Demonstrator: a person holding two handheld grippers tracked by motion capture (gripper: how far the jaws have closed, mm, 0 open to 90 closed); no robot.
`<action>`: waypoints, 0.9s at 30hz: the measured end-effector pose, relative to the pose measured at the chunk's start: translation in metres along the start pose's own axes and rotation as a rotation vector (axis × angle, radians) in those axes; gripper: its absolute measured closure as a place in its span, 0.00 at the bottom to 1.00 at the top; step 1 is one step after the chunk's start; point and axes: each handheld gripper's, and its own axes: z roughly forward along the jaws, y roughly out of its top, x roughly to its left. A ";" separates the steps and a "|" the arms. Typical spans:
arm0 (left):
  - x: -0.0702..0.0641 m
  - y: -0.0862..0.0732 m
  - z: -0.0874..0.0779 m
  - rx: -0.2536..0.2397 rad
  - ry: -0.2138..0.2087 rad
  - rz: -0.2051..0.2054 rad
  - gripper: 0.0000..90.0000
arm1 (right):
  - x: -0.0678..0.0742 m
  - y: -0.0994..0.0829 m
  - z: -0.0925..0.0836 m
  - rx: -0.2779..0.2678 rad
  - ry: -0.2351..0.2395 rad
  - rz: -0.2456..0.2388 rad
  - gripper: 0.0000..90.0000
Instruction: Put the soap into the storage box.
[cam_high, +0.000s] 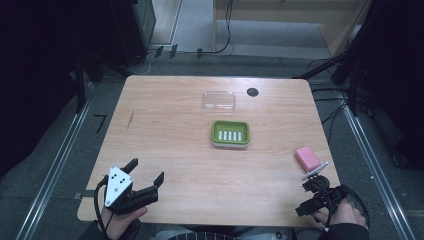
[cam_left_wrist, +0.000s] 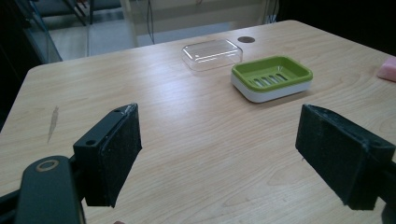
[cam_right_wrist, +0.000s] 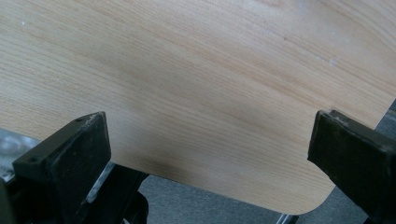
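Both tongs spread, empty: left gripper (cam_high: 148, 173), right gripper (cam_high: 314, 192). Likely next: soap (cam_high: 306, 157), right of soap dish (cam_high: 230, 133); pinch its long sides squarely.

Your wooden table (cam_high: 170, 140) carries a green soap dish (cam_high: 230, 133), clear lid (cam_high: 219, 100) behind it, pink soap (cam_high: 306, 158) near the right edge.
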 end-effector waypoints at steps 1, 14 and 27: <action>0.000 0.000 0.000 -0.001 0.000 0.001 0.16 | 0.000 0.000 0.000 -0.001 0.000 -0.003 0.00; 0.000 0.000 0.000 -0.001 0.001 0.001 0.16 | 0.003 0.007 0.000 -0.033 -0.030 -0.037 0.00; -0.001 0.001 0.002 0.004 -0.001 0.012 0.16 | -0.002 0.014 0.001 -0.046 -0.008 -0.032 0.00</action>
